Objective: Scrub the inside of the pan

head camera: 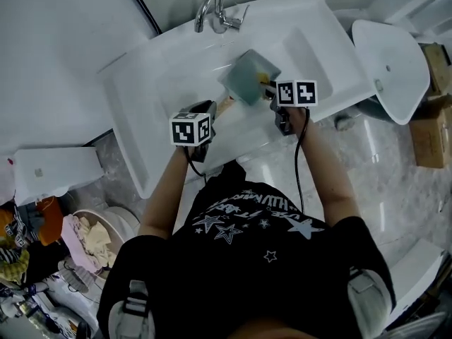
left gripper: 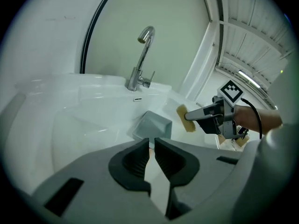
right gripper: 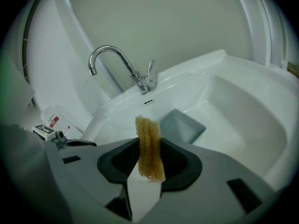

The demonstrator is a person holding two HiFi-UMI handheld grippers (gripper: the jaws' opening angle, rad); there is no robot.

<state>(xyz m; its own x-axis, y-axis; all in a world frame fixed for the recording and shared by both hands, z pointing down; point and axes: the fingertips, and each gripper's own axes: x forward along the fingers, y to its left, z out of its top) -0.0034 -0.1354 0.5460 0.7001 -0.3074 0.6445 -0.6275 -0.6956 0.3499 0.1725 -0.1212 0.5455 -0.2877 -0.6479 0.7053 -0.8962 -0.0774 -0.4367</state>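
Both are clenched: left hand-held gripper on the pan handle, right hand-held gripper on a sponge.

white sink, chrome faucet at back rim; cardboard box far right; cloth-filled basket lower left.

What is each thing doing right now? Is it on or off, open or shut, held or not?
tap: off, no water running.
pan: tilted, empty, held by its handle.
sponge: pinched, beside the pan, not touching it.
left hand-held gripper: shut on the pan's handle.
right hand-held gripper: shut on the sponge.
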